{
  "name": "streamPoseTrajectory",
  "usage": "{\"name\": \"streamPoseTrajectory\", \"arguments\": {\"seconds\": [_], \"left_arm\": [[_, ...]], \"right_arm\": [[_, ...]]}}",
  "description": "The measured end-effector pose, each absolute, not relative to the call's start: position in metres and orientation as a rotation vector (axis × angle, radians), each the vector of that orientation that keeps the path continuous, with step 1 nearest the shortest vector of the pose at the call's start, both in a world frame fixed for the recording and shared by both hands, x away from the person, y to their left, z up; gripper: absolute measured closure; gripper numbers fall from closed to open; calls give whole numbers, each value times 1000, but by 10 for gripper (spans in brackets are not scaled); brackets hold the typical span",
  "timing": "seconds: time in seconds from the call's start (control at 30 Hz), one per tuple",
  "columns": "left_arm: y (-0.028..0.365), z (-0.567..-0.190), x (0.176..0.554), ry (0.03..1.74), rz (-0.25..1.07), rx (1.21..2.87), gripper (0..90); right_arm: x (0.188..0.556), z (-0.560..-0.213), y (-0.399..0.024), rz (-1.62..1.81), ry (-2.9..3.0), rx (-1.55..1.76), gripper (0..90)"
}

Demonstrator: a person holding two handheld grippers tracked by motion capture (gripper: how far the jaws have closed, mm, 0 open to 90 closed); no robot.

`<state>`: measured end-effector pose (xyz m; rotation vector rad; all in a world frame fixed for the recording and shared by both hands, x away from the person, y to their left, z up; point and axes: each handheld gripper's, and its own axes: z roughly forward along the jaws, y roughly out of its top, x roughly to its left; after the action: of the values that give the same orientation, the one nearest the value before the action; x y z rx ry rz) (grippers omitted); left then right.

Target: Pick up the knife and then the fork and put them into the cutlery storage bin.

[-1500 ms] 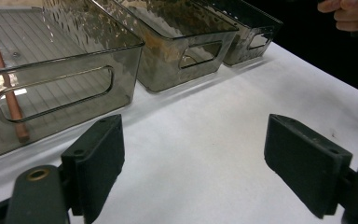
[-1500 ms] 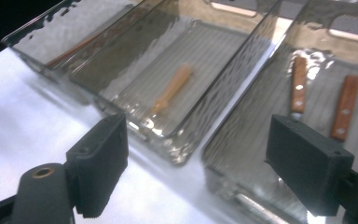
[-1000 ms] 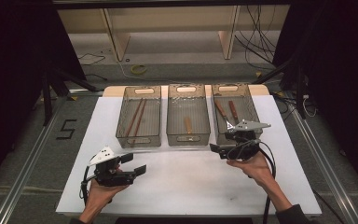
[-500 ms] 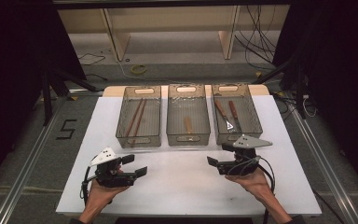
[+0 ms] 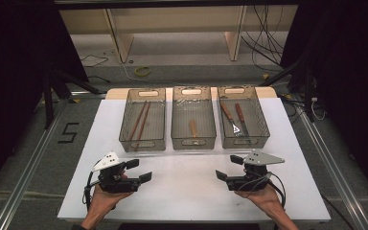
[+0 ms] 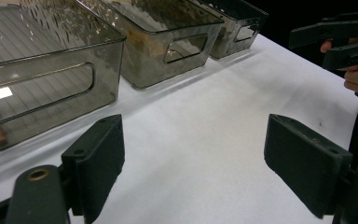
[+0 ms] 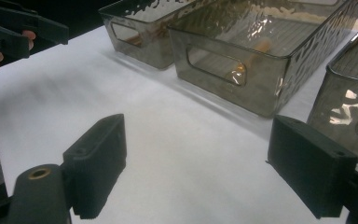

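- Left gripper point(image 5: 141, 170) lower left of frame, jaws apart, empty, low over white tabletop point(image 5: 187, 191).
- Right gripper point(image 5: 227, 168) lower right, jaws apart, empty.
- Three bins across centre: chopsticks point(image 5: 139, 120) left, wooden piece point(image 5: 193, 128) middle, utensils point(image 5: 235, 120) right.
- Likely idle or between steps; next move calls for reaching forward into a bin.

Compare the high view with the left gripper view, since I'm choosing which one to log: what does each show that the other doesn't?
High view alone: the contents of the three bins, namely chopsticks in the left bin, a wooden piece in the middle bin, two wooden-handled utensils in the right bin, plus the floor and cables.

Left gripper view alone: the left gripper up close, jaws wide apart with bare table between them.

Both: the bins, the white table and the right gripper.
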<state>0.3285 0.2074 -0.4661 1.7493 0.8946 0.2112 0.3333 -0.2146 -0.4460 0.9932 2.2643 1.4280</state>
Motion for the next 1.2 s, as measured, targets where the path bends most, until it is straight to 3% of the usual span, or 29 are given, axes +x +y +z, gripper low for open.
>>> {"name": "streamPoseTrajectory", "arguments": {"seconds": [1.2], "left_arm": [[206, -467, 327, 874, 219, 1751, 193]], "right_arm": [[321, -451, -232, 1425, 2206, 1041, 197]]}}
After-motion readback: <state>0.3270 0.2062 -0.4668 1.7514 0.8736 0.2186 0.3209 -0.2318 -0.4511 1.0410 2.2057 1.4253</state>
